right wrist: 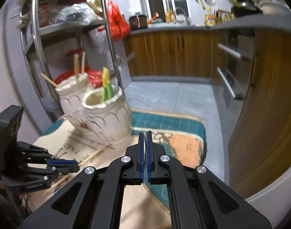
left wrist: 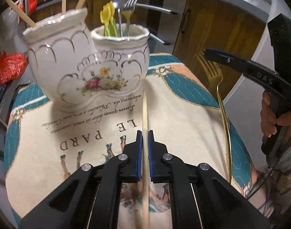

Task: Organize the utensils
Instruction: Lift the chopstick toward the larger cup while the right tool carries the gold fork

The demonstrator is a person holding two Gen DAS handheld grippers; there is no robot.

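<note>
- Gripping a chopstick [left wrist: 144, 114], the left gripper [left wrist: 144, 133] is hovering over the mat [left wrist: 183, 99], before the holder [left wrist: 88, 66].
- Clamping a gold fork [left wrist: 221, 99], the right gripper [right wrist: 144, 133] is hanging right of the holder, above the mat's edge.

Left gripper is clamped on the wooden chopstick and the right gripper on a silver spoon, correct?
Not quite. The left gripper is shut on the wooden chopstick, but the right gripper holds a gold metal fork, not a silver spoon; the left wrist view shows its tines.
</note>
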